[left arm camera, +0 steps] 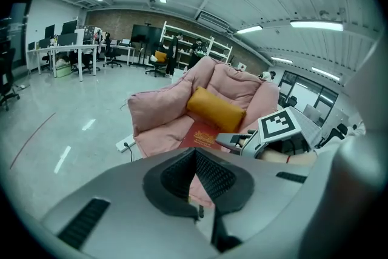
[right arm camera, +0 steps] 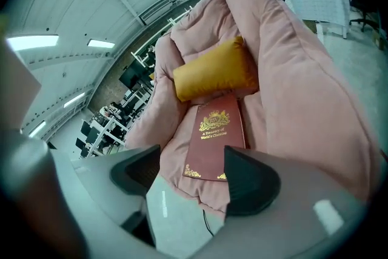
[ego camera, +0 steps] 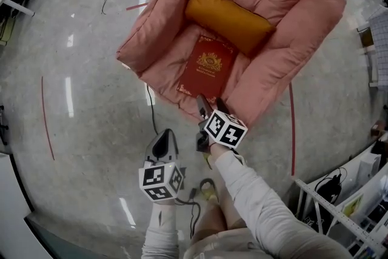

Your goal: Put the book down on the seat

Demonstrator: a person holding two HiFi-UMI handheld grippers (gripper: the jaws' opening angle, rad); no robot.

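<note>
Left gripper (ego camera: 165, 137) hangs low near the person's body, jaws closed together on nothing, well short of the chair. Right gripper (ego camera: 211, 105) is the nearer one to the task's thing. Its forearm is extended, and its jaws are spread wide and empty, tips just short of the near edge of the red book (ego camera: 207, 67). Book lies flat on the pink armchair seat (ego camera: 173, 70), long axis running away from that gripper, far end touching the orange cushion (ego camera: 227, 16). Judgement: book placed; a straight pull-back should clear it.

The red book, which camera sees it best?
The right gripper view: the book lies close ahead, its gold crest and title clear. The head view shows it nearly whole from above on the pink seat, but smaller. The left gripper view shows only a small strip by the yellow pillow.
</note>
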